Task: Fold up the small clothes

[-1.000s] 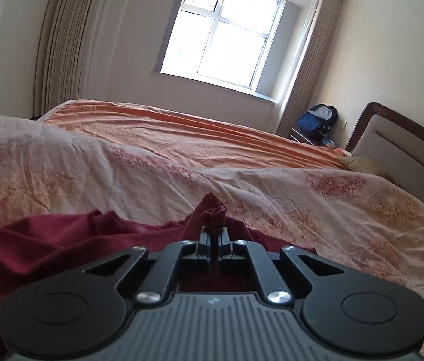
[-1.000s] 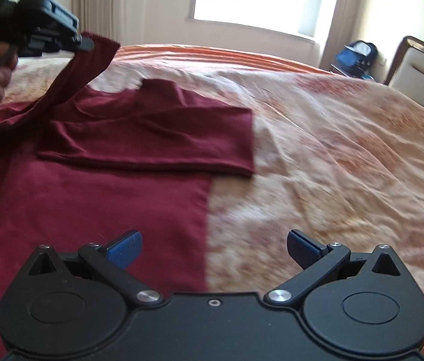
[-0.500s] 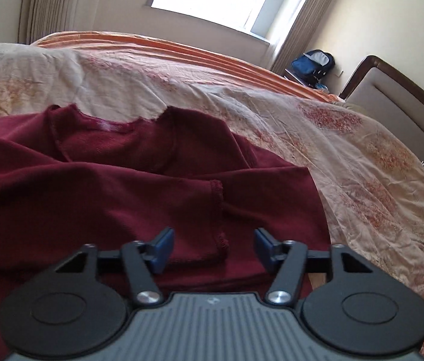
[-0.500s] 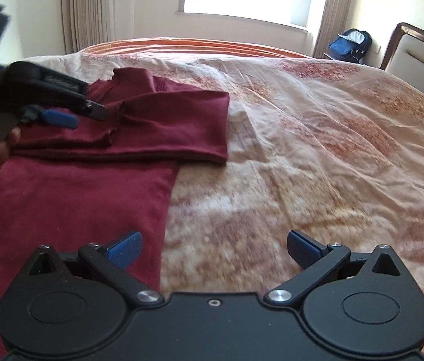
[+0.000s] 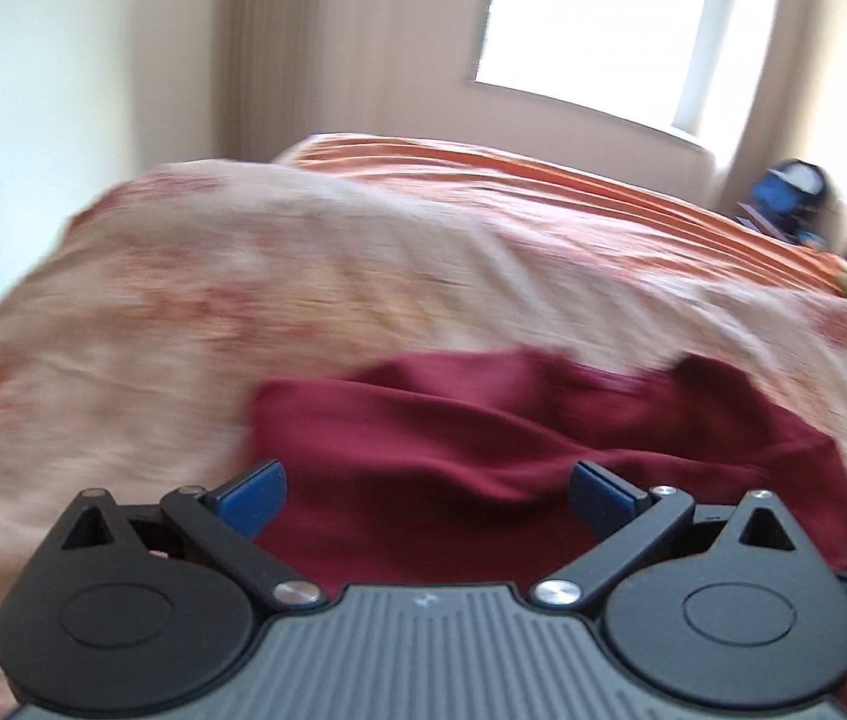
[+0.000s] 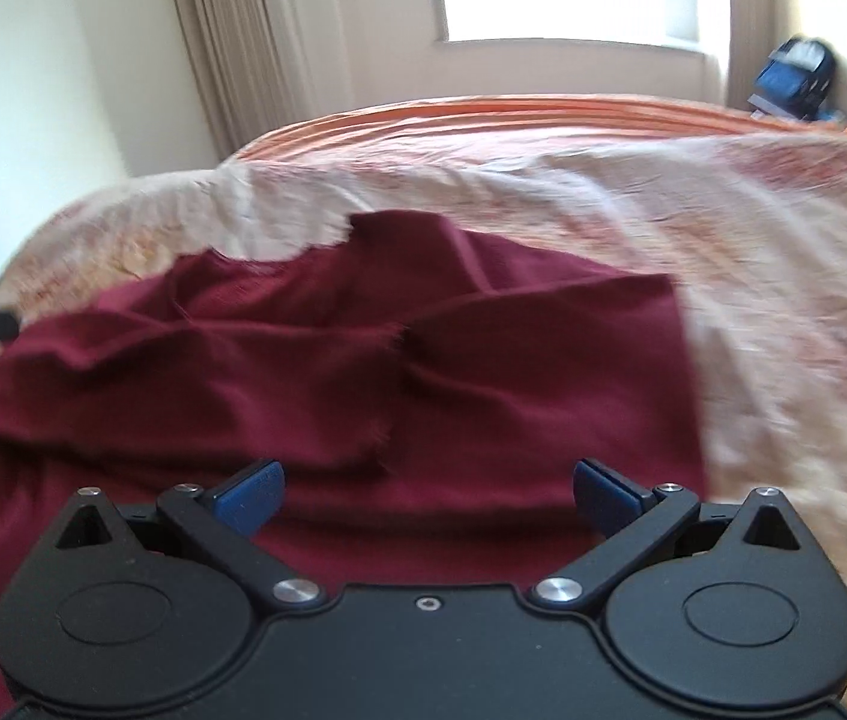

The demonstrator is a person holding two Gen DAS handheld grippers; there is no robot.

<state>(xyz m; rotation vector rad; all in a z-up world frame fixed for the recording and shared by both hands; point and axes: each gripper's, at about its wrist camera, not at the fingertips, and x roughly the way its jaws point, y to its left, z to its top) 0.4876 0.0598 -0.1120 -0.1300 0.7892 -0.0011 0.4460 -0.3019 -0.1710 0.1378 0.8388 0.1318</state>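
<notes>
- A dark red long-sleeved cloth top (image 6: pixel 363 372) lies on a cream floral quilt (image 6: pixel 783 276), both sleeves folded across its chest.
- The left gripper (image 5: pixel 426 495), jaws just opened wide, grips nothing.
- The right gripper (image 6: pixel 428 495) hovers over the top, jaws apart, empty.

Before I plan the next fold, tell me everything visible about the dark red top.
The dark red top is a soft knit garment lying flat on the floral bedspread, collar toward the window. Both sleeves are folded across its chest, cuffs meeting near the middle. It is slightly rumpled. Nothing grips it; only the bedspread touches it.
</notes>
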